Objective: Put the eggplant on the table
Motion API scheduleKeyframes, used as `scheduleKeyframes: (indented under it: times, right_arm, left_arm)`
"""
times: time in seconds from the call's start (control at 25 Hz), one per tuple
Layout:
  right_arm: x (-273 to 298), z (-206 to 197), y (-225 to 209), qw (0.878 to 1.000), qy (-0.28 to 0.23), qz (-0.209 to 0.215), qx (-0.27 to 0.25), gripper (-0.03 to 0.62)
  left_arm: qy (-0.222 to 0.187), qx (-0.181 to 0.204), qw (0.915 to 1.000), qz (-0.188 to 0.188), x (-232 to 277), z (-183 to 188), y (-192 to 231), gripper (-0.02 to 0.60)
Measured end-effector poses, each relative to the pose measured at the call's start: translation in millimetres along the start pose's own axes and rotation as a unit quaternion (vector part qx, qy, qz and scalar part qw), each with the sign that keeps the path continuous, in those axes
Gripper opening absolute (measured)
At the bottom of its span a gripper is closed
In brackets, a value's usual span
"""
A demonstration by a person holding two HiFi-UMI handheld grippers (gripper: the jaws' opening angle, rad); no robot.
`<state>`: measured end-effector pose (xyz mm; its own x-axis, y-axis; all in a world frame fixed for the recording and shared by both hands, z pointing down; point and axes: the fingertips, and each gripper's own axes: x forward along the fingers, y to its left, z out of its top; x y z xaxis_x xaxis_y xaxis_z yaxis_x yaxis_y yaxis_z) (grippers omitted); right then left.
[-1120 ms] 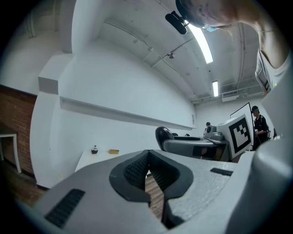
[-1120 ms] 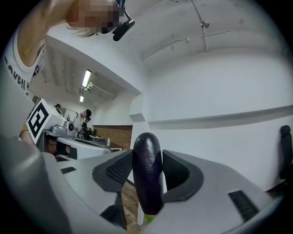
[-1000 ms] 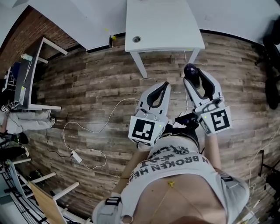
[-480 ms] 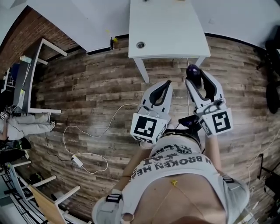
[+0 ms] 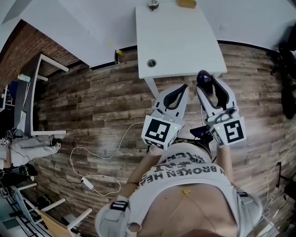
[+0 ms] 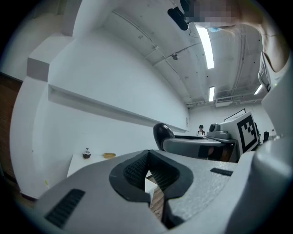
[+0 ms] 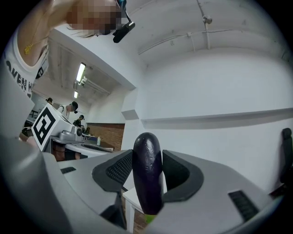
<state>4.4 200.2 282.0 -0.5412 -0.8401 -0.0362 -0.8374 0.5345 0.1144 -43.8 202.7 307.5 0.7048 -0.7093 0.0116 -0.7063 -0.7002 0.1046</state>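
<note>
A dark purple eggplant point(image 7: 147, 183) stands upright between the pads of my right gripper point(image 7: 147, 157), which is shut on it. In the head view the eggplant point(image 5: 202, 76) pokes out of the right gripper point(image 5: 206, 82) just short of the near edge of the white table point(image 5: 175, 41). My left gripper point(image 5: 183, 87) is beside it on the left, level, with its tips together and nothing in them. The left gripper view shows those jaws point(image 6: 147, 157) touching at the tips, with the table point(image 6: 91, 163) beyond them.
At the table's far end stand a small brown cup-like thing point(image 5: 153, 4) and a yellow object point(image 5: 186, 3). A round hole point(image 5: 151, 63) is near its front left corner. A white cable point(image 5: 92, 157) lies on the wood floor. A white frame point(image 5: 41, 92) stands left, a black chair point(image 5: 289, 92) right.
Both grippers have moved forward toward the white table, the eggplant still in the right one. The table's near edge is now just ahead of the fingertips.
</note>
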Motion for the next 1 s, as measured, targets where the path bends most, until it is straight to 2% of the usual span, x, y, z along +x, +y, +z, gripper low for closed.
scheduleKeyframes:
  times: [0.76, 1.0]
  right_arm:
    - [61.6, -10.1, 14.4, 1.000, 0.012, -0.010, -0.005, 0.202]
    - [89.7, -20.7, 21.1, 0.999, 0.029, -0.023, -0.008, 0.202]
  left_arm:
    - [0.006, -0.008, 0.9999, -0.005, -2.2, -3.6, 66.6, 0.006]
    - [0.018, -0.019, 0.9996, -0.008, -2.5, -14.8, 106.9, 0.006]
